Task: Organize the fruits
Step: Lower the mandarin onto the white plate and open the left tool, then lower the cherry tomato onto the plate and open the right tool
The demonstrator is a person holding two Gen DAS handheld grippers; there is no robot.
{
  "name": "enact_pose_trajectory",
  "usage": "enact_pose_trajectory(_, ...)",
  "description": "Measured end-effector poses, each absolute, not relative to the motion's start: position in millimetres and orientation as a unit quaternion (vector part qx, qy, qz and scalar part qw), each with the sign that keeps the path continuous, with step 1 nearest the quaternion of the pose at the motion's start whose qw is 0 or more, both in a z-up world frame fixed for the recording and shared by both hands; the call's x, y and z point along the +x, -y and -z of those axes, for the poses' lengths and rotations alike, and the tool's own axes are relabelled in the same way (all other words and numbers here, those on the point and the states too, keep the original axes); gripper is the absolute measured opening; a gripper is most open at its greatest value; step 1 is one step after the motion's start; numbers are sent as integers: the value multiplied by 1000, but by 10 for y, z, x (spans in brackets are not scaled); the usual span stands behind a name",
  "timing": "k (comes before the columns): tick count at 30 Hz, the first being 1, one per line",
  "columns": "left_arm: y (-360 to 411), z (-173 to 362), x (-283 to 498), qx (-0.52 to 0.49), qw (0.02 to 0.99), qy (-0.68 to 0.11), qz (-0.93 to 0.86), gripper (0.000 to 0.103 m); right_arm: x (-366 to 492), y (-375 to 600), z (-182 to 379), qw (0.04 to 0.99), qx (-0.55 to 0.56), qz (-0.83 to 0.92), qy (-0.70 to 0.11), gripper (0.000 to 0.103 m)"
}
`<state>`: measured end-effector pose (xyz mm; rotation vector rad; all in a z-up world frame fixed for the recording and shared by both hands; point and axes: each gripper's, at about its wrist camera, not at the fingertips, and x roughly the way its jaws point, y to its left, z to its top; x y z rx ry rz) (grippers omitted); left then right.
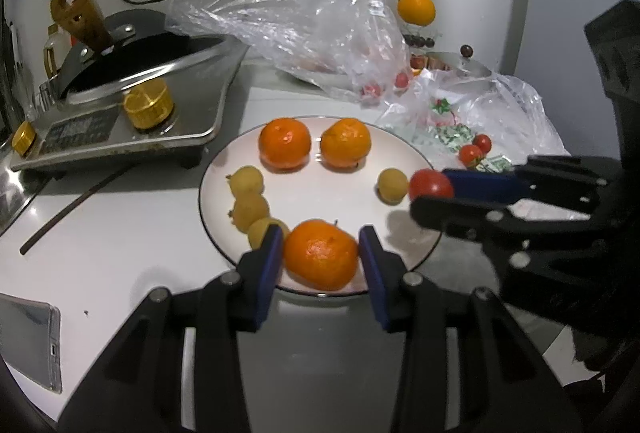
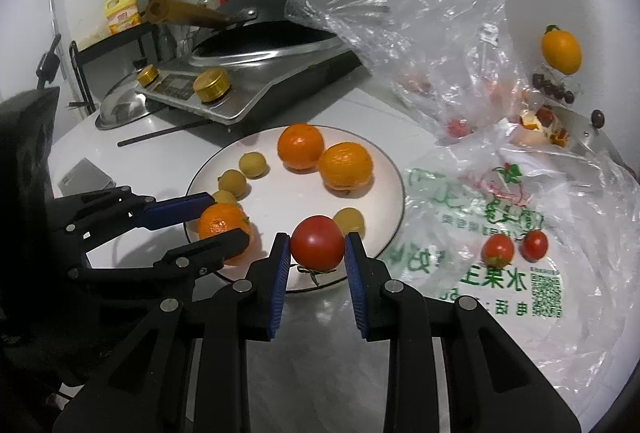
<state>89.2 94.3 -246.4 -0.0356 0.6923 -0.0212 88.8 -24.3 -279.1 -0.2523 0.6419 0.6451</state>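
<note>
A white plate (image 1: 332, 193) (image 2: 280, 201) carries two tangerines (image 1: 285, 143) (image 2: 301, 146) at its far side and several small yellow fruits (image 1: 246, 181) (image 2: 253, 164). My left gripper (image 1: 321, 233) (image 2: 227, 217) is shut on a third tangerine (image 1: 320, 255) (image 2: 218, 221) at the plate's near rim. My right gripper (image 2: 317, 239) (image 1: 430, 189) is shut on a red tomato (image 2: 317, 243) (image 1: 431, 185), held just over the plate's right edge beside a yellow fruit (image 1: 392, 186). Two more tomatoes (image 2: 498, 249) (image 1: 470, 154) lie on a printed plastic bag (image 2: 480, 217).
A cooker with a wok (image 1: 120, 113) (image 2: 248, 73) stands left of the plate, with a dark stick (image 1: 76, 201) in front of it. Crumpled clear bags (image 1: 320, 25) fill the back right. A phone (image 1: 28, 341) lies at the near left.
</note>
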Motion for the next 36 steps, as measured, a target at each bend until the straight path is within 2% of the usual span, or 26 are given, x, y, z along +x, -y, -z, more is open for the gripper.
enact_pose_trajectory(13, -1117, 2413, 740, -39, 946, -323, 15, 44, 944, 59, 2896, 877, -119, -322, -336, 30)
enact_pose_trajectory(16, -1173, 2407, 698, -45, 947, -317, 11, 52, 945, 14, 2920, 874, -121, -325, -340, 30)
enact_pose_trajectory(36, -1284, 2363, 603, -51, 950, -309, -7, 52, 982, -34, 2963, 868, -140, -314, -358, 30)
